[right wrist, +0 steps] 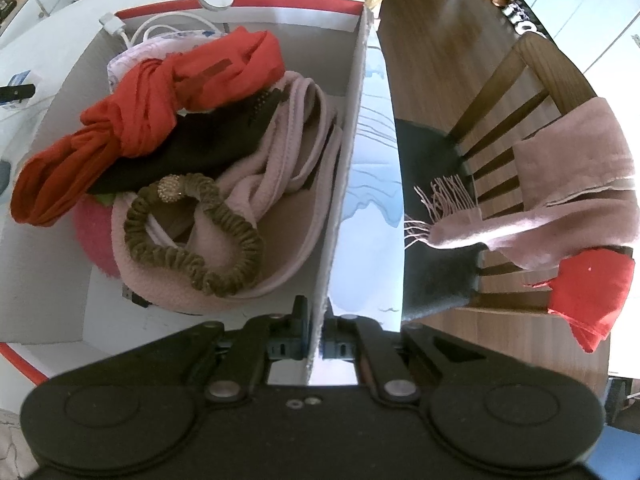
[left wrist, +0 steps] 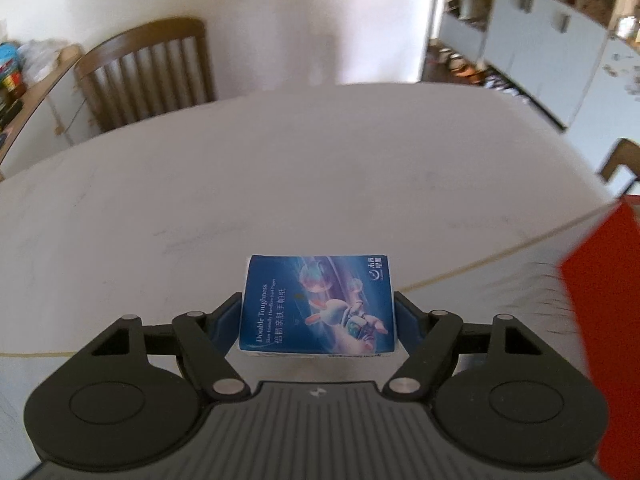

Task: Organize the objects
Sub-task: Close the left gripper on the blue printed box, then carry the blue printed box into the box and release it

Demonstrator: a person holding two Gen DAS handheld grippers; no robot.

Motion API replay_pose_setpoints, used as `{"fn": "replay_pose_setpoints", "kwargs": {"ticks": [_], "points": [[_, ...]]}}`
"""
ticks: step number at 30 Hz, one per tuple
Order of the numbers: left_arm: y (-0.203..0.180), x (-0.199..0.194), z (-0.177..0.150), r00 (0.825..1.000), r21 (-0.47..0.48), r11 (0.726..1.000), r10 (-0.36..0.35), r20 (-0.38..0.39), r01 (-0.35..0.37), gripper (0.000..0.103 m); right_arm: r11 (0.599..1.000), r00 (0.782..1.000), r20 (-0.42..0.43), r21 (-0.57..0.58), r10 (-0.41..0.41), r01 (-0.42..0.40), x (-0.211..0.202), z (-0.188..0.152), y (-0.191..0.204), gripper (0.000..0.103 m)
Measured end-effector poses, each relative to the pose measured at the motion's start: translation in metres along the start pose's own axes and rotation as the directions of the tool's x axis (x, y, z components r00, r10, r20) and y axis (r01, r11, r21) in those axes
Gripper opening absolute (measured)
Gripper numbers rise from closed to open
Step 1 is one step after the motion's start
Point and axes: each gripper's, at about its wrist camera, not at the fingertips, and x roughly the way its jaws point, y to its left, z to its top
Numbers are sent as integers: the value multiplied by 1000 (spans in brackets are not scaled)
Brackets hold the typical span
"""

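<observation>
Two hand-held grippers are in use, one per hand. The left hand-held gripper [left wrist: 318, 312] pinches a blue rectangular tissue pack [left wrist: 318, 304] between its blue-padded fingers [left wrist: 224, 322]; the pads bear on both short sides of the pack. The pack is held above the white bench [left wrist: 280, 184], clear of its surface. Legible print on the pack reads "Double Toughness", with a smaller line beneath that appears to read "Skin friendly Handkerchief Paper", a row of Chinese characters, a cartoon rabbit graphic and a small logo at the upper right corner. A red panel of the box [left wrist: 600, 320] stands at the right edge of the left wrist view.

The right hand-held gripper [right wrist: 318, 346] is pressed together on the upright white side wall of the red-and-white cardboard box [right wrist: 344, 184], one finger inside the box and one outside. The box rests on the bench and contains a knotted red fabric scarf [right wrist: 152, 120], a black cloth item [right wrist: 192, 160], a pink fleece garment [right wrist: 280, 168], an olive-brown ruffled hair scrunchie [right wrist: 200, 236] with a glittering bead, a pink fuzzy item [right wrist: 94, 236] and a white charger cable [right wrist: 132, 30]. No writing is legible on the box.

Beside the bench, a brown wooden slatted chair [right wrist: 508, 92] carries a pink fringed scarf [right wrist: 540, 208] and a red cloth [right wrist: 588, 300].
</observation>
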Motion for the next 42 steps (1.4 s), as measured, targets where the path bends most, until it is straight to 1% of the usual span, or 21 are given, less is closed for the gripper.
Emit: {"fn": "replay_pose_setpoints", "kwargs": {"ticks": [4, 7, 13, 17, 21, 26, 32, 37, 42], "points": [[-31, -35, -7, 995, 51, 994, -95, 27, 93, 76, 1000, 1000, 14, -12, 6, -5, -2, -2, 0, 4], [-60, -62, -13, 985, 112, 980, -167, 45, 161, 76, 1000, 1000, 23, -17, 10, -10, -2, -4, -1, 4], [-120, -105, -24, 957, 233, 934, -287, 33, 272, 76, 999, 999, 40, -37, 15, -13, -3, -5, 0, 4], [-161, -126, -37, 937, 294, 897, -348, 10, 330, 76, 999, 999, 50, -50, 21, -19, -3, -8, -1, 5], [-191, -138, -43, 922, 336, 868, -388, -2, 366, 76, 997, 998, 57, -67, 27, -23, -5, -9, -1, 5], [-223, -146, -50, 911, 369, 844, -413, -17, 389, 76, 996, 997, 64, -82, 30, -25, -5, -9, -1, 6], [-258, -139, -44, 905, 395, 828, -425, -20, 397, 76, 996, 997, 73, -87, 38, -32, -5, -10, -2, 6], [-281, -123, -31, 908, 404, 826, -418, -28, 393, 76, 996, 996, 78, -88, 40, -33, -5, -11, -3, 6], [-294, -96, -27, 927, 430, 830, -372, -45, 354, 76, 996, 996, 81, -85, 45, -38, -5, -11, -4, 6]]}}
